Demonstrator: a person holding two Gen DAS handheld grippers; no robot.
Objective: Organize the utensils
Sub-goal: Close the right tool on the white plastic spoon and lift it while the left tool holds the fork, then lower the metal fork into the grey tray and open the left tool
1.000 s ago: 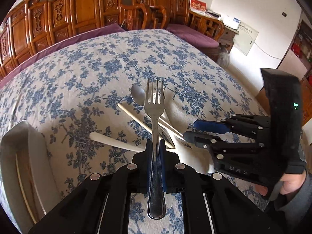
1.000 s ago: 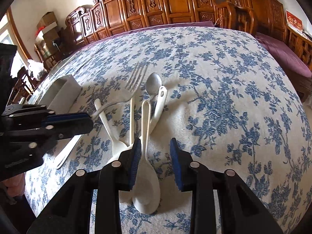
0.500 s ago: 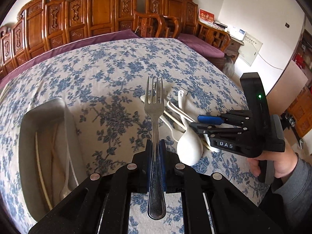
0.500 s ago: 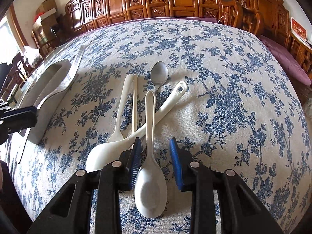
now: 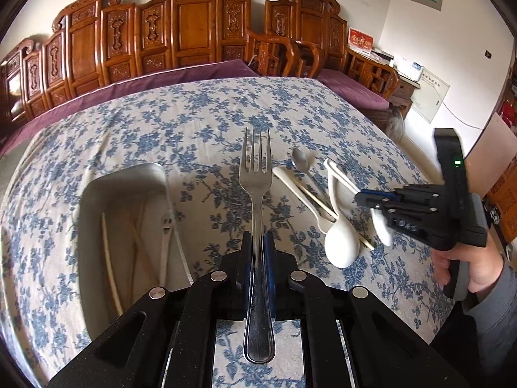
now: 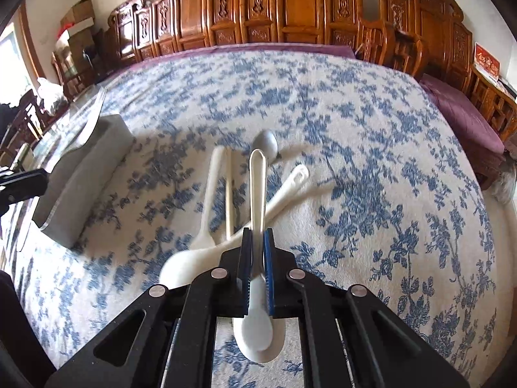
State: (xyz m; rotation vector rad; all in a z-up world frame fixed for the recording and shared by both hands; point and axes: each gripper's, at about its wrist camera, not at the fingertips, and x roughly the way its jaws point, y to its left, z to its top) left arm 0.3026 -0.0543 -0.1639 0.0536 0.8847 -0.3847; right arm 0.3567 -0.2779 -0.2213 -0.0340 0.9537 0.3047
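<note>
Left hand-held gripper (image 5: 258, 271) clamps metal fork (image 5: 257, 194) by handle, tines forward, just right of tray (image 5: 97, 194), ready for drop-in. Right hand-held gripper (image 6: 257, 271), jaws just closing, pinches white spoon (image 6: 257, 194) at neck, right of tray, above utensil pile (image 6: 226, 200) on counter (image 6: 355, 129).
</note>
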